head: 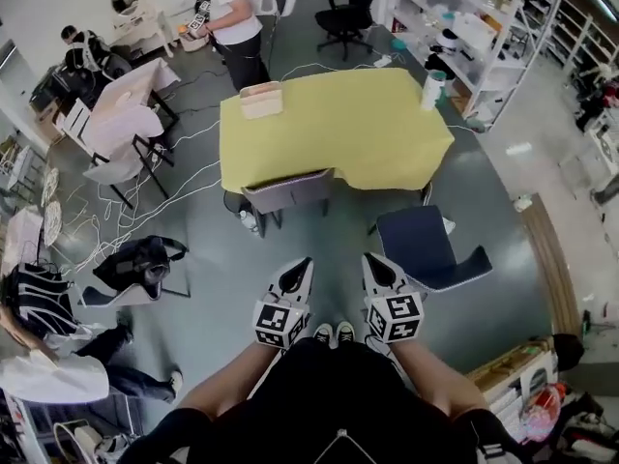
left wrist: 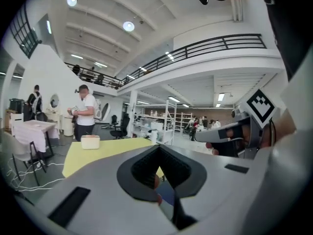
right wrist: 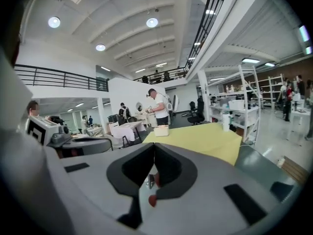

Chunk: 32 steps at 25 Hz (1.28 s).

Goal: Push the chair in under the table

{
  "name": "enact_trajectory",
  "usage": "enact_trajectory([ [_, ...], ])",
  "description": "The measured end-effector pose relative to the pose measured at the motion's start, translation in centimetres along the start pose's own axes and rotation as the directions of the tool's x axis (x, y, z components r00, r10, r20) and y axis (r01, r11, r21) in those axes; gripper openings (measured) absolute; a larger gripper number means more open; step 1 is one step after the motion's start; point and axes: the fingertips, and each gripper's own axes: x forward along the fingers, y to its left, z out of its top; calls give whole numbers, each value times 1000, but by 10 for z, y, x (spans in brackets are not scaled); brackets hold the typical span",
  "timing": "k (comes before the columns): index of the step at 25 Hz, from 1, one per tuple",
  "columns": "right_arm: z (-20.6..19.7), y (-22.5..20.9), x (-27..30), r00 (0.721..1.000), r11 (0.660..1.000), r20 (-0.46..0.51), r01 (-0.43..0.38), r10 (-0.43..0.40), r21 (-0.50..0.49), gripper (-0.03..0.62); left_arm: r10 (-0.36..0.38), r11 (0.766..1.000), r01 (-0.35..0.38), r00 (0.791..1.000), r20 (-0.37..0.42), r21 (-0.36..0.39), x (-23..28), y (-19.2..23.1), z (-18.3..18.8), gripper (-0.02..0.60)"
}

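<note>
A table under a yellow cloth stands ahead of me. A grey chair sits with its back at the table's near edge. A dark blue chair stands pulled out to the right, clear of the table. My left gripper and right gripper hover side by side over the floor, short of both chairs, both shut and empty. In the left gripper view the jaws meet in front of the yellow table. The right gripper view shows its closed jaws before the table.
A tissue box and a cup rest on the table. A person in a white shirt stands behind it. White cables trail across the floor at left, near a seat with a black bag. White shelves line the right.
</note>
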Motion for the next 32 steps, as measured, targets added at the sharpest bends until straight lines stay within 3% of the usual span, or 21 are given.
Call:
enact_trajectory([
  [3,-5,-39,-28,991,991,29,130,-131,33,15,-133,991,133,991,-1,24,36,-32,1,9],
  [5,-11,-68,-54,972,972,41,227,-230,64,15,-227,973,227,974,1,42,57,-62,4,9],
  [9,-21,-114,-114,896,892,59,430,-441,141,15,-431,899,431,902,-20,73,89,-125,4,9],
  [16,-46,-160,-224,683,671,38,704,-730,232,15,-705,701,709,706,-68,79,123,-235,-9,9],
  [19,-59,-167,-266,597,581,22,772,-802,258,15,-777,618,783,622,-93,71,127,-277,-21,9],
  [25,-93,-176,-359,394,365,-27,873,-918,323,15,-894,430,901,434,-112,66,126,-374,-34,9],
  [28,-104,-179,-395,317,285,-39,894,-948,347,15,-923,358,932,363,-126,65,125,-416,-39,9],
  [32,-123,-182,-443,242,205,-53,901,-969,382,15,-948,276,959,282,-145,65,114,-471,-48,9],
])
